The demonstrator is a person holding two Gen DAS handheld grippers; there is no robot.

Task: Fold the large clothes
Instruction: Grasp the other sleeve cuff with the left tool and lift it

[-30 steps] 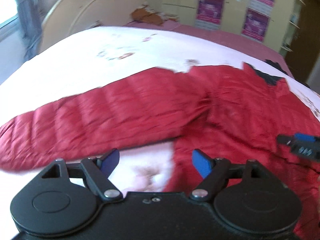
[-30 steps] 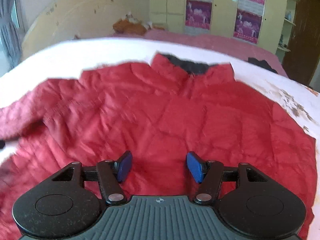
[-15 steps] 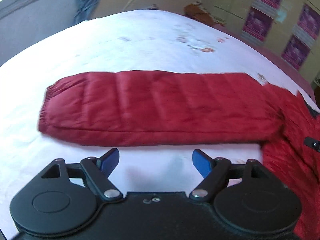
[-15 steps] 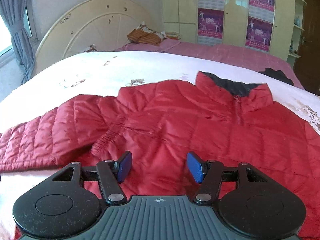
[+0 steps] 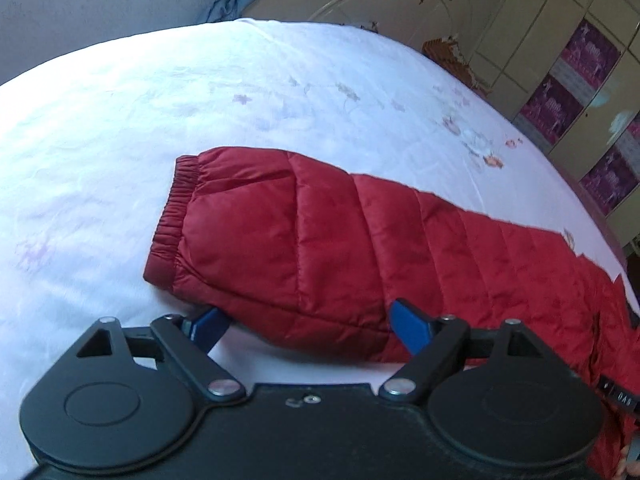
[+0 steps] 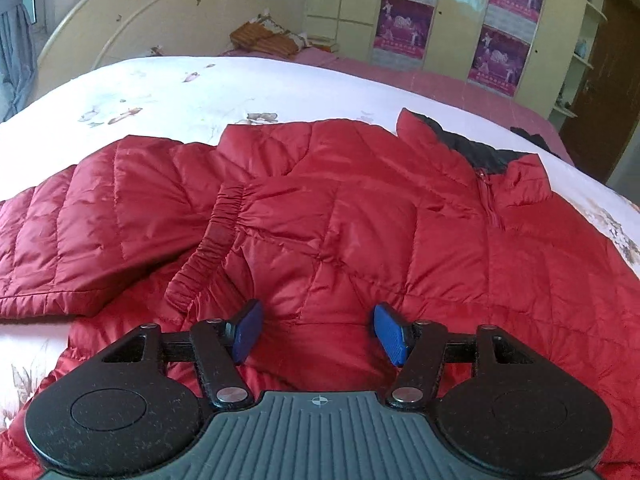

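Both tongs stood released, gripping nothing. Beneath and ahead of them we saw the bed (image 5: 120,128), its white flowered sheet bearing the red quilted jacket (image 6: 360,220). Our right tongs (image 6: 316,334) hovered over the jacket's front, blue pads parted, with a folded-in sleeve cuff (image 6: 212,240) lying just ahead to their left and the dark-lined collar (image 6: 472,148) further ahead to the right. Our left tongs (image 5: 308,326) had just been widening; the other sleeve (image 5: 320,240) stretched out flat just ahead of them, its lower edge between the spread pads, though we could not tell whether either pad touched it. Its elastic cuff (image 5: 172,220) lay ahead to the left.
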